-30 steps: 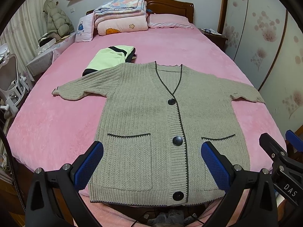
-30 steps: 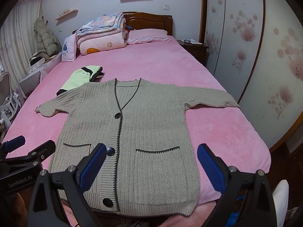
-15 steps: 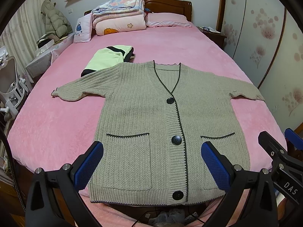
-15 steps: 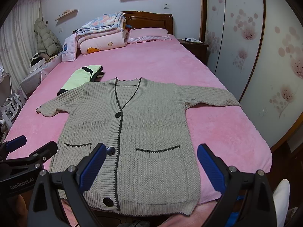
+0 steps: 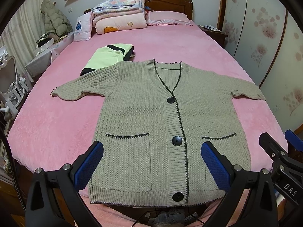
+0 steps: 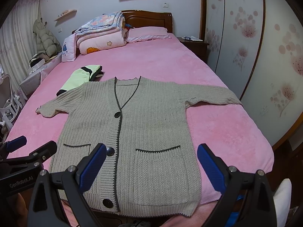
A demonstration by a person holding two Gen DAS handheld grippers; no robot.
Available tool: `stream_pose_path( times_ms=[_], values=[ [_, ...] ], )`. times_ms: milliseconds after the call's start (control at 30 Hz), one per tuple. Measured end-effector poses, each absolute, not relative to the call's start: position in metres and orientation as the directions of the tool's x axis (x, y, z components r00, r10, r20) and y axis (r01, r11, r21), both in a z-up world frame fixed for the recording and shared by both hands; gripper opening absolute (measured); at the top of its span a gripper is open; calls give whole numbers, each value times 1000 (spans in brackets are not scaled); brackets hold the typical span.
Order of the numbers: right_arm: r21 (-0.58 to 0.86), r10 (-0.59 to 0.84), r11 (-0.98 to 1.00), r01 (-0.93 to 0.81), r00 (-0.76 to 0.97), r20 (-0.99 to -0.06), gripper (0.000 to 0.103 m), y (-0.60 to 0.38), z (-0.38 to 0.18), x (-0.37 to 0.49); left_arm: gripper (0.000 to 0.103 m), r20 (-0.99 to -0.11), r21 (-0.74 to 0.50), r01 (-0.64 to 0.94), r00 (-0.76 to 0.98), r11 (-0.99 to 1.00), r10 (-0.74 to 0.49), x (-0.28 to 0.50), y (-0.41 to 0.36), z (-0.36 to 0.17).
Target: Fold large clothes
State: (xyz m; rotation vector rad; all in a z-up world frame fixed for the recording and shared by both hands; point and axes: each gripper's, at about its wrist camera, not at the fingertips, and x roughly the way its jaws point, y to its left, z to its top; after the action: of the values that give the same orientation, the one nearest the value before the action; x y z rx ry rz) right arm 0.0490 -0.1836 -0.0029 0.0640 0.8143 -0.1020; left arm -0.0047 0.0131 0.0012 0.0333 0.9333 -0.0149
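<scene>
A: What changes since a moment ago?

B: Almost nothing. Compared with one second before, I see the grey-beige ribbed knit cardigan with dark trim and black buttons (image 5: 151, 121) in the same place and the same shape. My two cameras only drift a little. So I judge the folding is not started yet.

A: Where is the cardigan?

B: It lies flat, front side up, on the fluffy pink bedspread (image 5: 56, 124). Its hem is at the bed's near edge, and both sleeves are spread out to the sides. Just behind its left shoulder is a folded pale green garment with black bands (image 5: 108, 55).

A: And the grippers?

B: My left gripper (image 5: 151, 165) hovers over the hem with the blue textured pads (image 5: 89, 165) wide apart, holding nothing. My right gripper (image 6: 150, 167) is the same, over the right pocket (image 6: 159, 172).

A: How is the material?

B: A thick, heavy knit, soft, with ribbed bands. I think a sleeve is the first part to take.
</scene>
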Motion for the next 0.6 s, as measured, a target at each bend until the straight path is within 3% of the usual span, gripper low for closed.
stream_pose_path(
  times_ms=[600],
  values=[
    [19,-60,994,107,685,-726,97,-184,-1,54,102,-806,25,27,592,999,4,6,9,1]
  ],
)
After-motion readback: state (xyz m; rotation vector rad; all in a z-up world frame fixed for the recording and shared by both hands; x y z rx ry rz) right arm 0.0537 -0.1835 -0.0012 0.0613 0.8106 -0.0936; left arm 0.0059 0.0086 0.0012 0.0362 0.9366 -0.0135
